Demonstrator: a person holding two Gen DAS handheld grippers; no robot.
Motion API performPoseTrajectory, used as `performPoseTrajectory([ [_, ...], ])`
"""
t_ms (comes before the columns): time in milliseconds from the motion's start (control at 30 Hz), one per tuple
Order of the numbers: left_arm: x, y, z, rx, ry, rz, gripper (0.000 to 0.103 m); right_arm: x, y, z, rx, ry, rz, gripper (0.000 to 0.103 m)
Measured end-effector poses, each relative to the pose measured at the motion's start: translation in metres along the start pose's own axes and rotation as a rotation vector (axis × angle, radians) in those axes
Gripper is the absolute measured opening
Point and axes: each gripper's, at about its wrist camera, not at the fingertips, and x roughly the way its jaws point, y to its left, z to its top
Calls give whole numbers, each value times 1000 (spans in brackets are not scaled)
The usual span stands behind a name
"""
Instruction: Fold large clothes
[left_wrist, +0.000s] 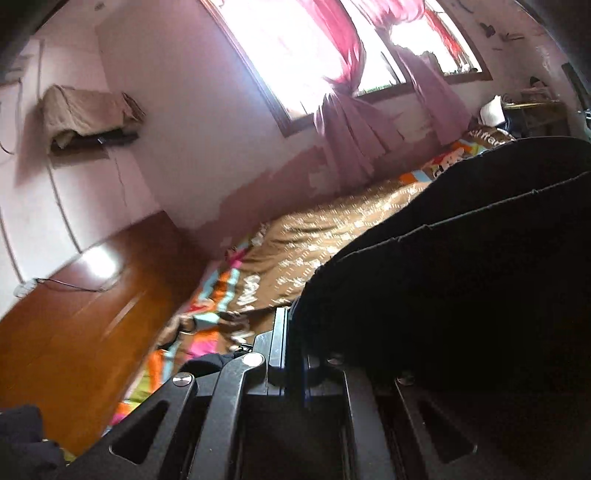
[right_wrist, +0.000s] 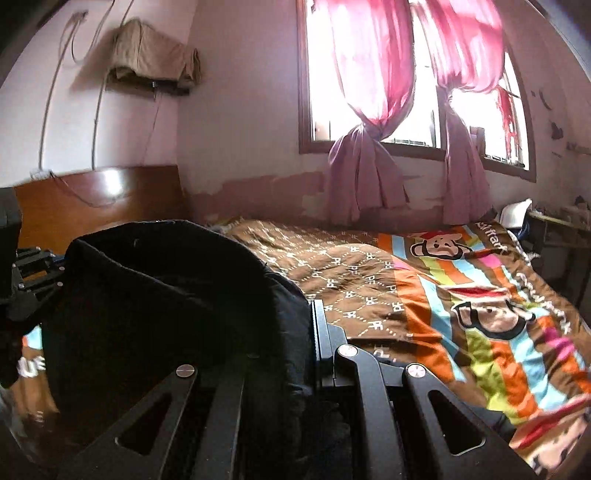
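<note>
Left tool (left_wrist: 291, 325) clamped tight on a black garment (left_wrist: 461, 266), fingers pinched together with the cloth's edge caught between them. Right tool (right_wrist: 314, 321) likewise closed hard on the same black garment (right_wrist: 166, 295) — dark cloth bunched against the inner finger. Garment slung between the two tools, raised over the bed (right_wrist: 351, 266), heaped in thick folds with a stitched hem line running across in the left wrist view. Bed covered by a brown patterned quilt (left_wrist: 332, 236), bordered on the side away from the headboard by bright stripes and cartoon monkey faces (right_wrist: 491, 314). Wooden headboard (left_wrist: 74, 325) at the bed's end, glossy, with a cable trailing over its top edge. Above the headboard, a wall shelf draped in tan cloth (right_wrist: 155, 59). Along the bed's far side, a window (right_wrist: 317, 74) blown out with daylight, pink curtains (right_wrist: 369, 110) knotted at mid-height and hanging down to the mattress. Beyond the bed's foot, a cluttered bench (right_wrist: 554, 221) — contents too small to tell. Left wrist view smeared by blur.
</note>
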Motion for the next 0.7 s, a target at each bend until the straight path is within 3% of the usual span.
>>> performPoseTrajectory([
  [200,78,-19,-6,24,154,-119,9,77,-6,2,10,158,-17,11],
  [300,94,-19,-16,-1,195,-187,29,104,-8,-12,27,240,-16,18],
  [333,97,-17,-17,-18,201,-209,45,107,-10,-17,37,255,-12,20],
  [367,96,-9,-21,-55,202,-241,64,108,-13,-22,53,267,-9,24],
  [433,96,2,-22,-114,184,-290,75,109,-20,-30,85,281,-8,33],
  [500,90,7,-21,-143,166,-301,78,103,-29,-31,120,265,-28,57],
  [567,85,16,-23,-160,144,-294,85,91,-40,-33,140,239,-54,71],
  [700,71,42,-27,-211,113,-255,88,72,-56,-28,156,182,-92,79],
])
